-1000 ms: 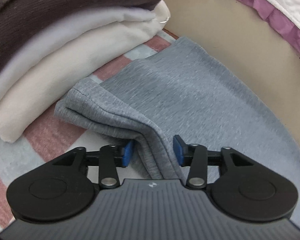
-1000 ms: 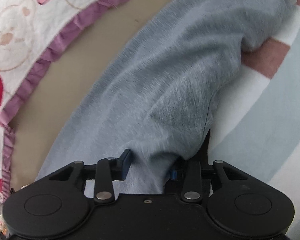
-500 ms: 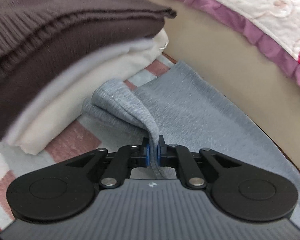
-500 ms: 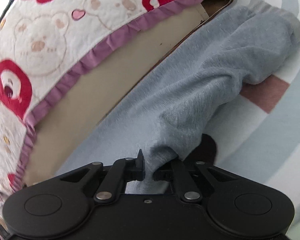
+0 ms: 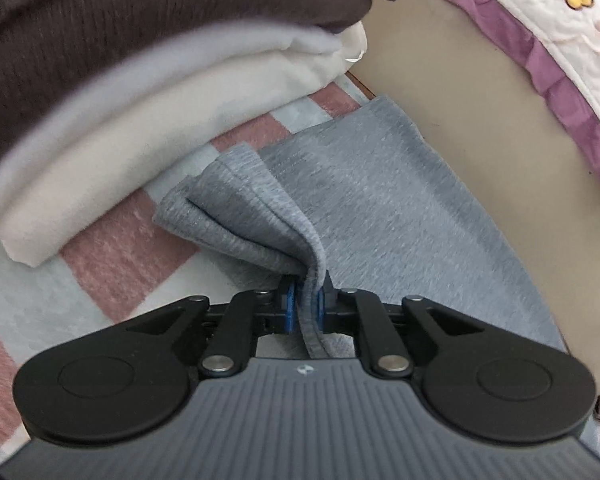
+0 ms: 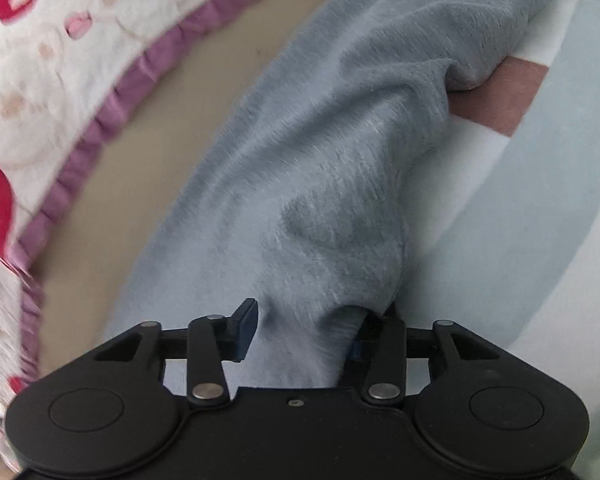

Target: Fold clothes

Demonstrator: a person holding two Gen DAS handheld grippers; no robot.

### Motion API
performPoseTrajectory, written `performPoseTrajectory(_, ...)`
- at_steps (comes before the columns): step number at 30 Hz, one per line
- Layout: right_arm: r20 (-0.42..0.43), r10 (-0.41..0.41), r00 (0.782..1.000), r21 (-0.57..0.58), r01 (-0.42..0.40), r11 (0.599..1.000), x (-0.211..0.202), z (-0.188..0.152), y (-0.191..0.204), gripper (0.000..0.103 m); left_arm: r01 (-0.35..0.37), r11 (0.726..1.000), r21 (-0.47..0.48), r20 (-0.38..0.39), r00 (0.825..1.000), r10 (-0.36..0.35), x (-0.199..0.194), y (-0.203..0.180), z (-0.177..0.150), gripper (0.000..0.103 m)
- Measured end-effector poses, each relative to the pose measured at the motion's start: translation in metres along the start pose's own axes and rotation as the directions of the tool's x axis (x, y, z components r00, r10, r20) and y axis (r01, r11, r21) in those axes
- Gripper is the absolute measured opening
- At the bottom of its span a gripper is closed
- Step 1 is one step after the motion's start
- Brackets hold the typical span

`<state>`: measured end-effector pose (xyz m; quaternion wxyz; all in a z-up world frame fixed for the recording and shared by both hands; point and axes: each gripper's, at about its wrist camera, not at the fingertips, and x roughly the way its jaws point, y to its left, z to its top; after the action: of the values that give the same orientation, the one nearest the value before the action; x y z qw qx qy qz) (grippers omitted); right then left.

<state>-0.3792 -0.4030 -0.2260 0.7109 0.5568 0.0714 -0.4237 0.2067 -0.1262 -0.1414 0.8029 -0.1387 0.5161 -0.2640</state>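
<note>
Soft ribbed grey garment [image 5: 380, 208] bunched, apparently pinched, in left tool [image 5: 304, 304].

The right gripper [image 6: 300, 332] is opening, its fingers [image 6: 246, 328] standing apart with a bunched fold of the grey garment [image 6: 320, 168] lying between them (the far finger is mostly hidden by cloth). The garment is stretching away across a striped sheet [image 6: 540, 184]. A tan surface [image 6: 148, 152] and a purple-frilled quilt [image 6: 60, 60] are running along the left.

Striped blanket [image 5: 112, 248] under grey garment [image 5: 380, 208] and folded stack [image 5: 120, 128].
</note>
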Motion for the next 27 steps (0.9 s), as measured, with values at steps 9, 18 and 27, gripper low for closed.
performPoseTrajectory(9, -0.004, 0.070, 0.998, -0.062, -0.070, 0.996, -0.004, 0.017, 0.019, 0.010, 0.022, 0.974, 0.225, 0.077, 0.996, -0.041, -0.005, -0.030, 0.012, 0.005)
performPoseTrajectory(18, -0.023, 0.066, 0.998, -0.128, -0.068, 0.989, -0.051, 0.030, 0.058, 0.010, -0.025, 0.962, 0.272, 0.215, 0.976, -0.035, -0.086, -0.048, -0.004, 0.005)
performPoseTrajectory(27, -0.120, -0.003, 0.993, -0.198, -0.021, 0.980, -0.098, 0.019, 0.054, 0.010, -0.045, 0.977, 0.207, 0.254, 0.967, -0.009, -0.141, -0.018, -0.043, 0.005)
